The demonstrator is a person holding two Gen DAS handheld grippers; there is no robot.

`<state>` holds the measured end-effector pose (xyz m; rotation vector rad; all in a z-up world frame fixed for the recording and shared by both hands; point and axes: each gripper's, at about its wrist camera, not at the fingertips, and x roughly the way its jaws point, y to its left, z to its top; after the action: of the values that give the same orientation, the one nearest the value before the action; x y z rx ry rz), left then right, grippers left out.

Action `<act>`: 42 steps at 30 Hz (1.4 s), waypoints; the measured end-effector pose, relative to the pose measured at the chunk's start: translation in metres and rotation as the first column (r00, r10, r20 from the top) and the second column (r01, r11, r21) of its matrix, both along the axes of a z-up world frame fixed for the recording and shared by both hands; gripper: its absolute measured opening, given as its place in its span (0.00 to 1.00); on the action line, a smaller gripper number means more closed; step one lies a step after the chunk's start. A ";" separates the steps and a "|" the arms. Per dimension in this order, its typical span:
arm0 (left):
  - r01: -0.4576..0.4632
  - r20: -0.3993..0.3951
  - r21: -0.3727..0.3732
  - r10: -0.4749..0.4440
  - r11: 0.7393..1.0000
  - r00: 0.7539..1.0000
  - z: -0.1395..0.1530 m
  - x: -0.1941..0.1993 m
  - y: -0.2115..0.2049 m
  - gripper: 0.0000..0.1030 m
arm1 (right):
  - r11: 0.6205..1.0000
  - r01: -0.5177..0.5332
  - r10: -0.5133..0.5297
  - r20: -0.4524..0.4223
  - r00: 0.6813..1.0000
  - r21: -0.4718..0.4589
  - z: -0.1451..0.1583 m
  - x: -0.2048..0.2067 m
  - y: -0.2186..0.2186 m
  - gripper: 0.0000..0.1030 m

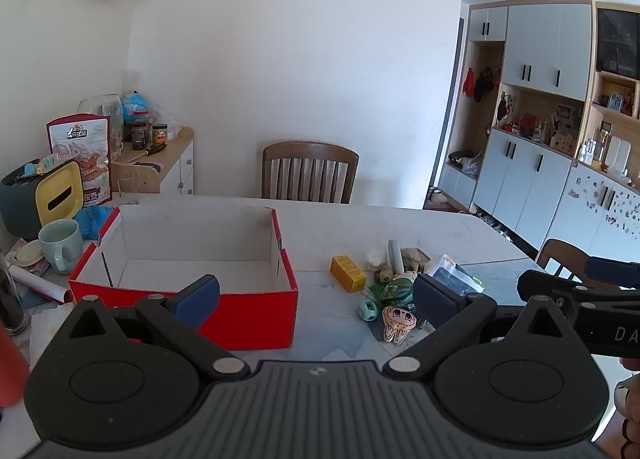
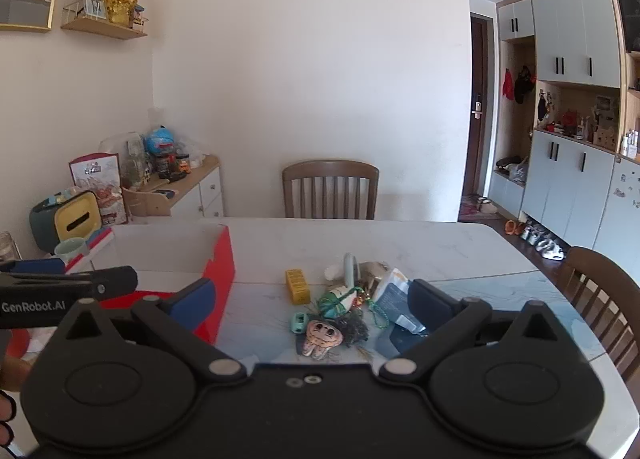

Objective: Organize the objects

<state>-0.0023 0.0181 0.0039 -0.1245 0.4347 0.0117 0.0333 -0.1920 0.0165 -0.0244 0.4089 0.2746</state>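
An open red box (image 1: 256, 317) with a white, empty inside stands on the white table (image 1: 344, 227); it also shows in the right wrist view (image 2: 222, 275). To its right lies a pile of small things: a yellow carton (image 1: 348, 273), a teal toy (image 1: 368, 310), a cartoon-face charm (image 1: 399, 323), a green pouch (image 1: 396, 291) and a dark packet (image 1: 452, 279). The right wrist view shows the yellow carton (image 2: 298, 285) and the charm (image 2: 322, 337). My left gripper (image 1: 316, 297) is open and empty, near the box front. My right gripper (image 2: 316, 307) is open and empty, above the pile.
A mug (image 1: 62, 245), a yellow and dark tissue holder (image 1: 44, 199) and a snack bag (image 1: 82, 155) crowd the table's left end. A wooden chair (image 1: 308, 171) stands at the far side, another chair (image 2: 600, 291) at the right. A side cabinet (image 1: 164, 163) stands by the wall.
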 end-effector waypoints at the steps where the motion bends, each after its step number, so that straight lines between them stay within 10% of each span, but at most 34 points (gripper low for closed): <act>1: -0.002 0.003 0.003 0.002 1.000 1.000 0.001 -0.001 0.001 1.00 | 1.000 -0.001 0.001 0.000 1.000 0.000 0.001 0.000 0.001 0.99; 42: 0.023 -0.009 0.024 -0.023 0.999 1.000 0.000 0.025 -0.008 1.00 | 0.999 -0.027 0.028 -0.023 0.999 0.043 -0.001 0.025 -0.010 0.99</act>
<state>0.0223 0.0105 0.0044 -0.0958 0.4443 -0.0049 0.0587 -0.2018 0.0152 0.0153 0.4262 0.3110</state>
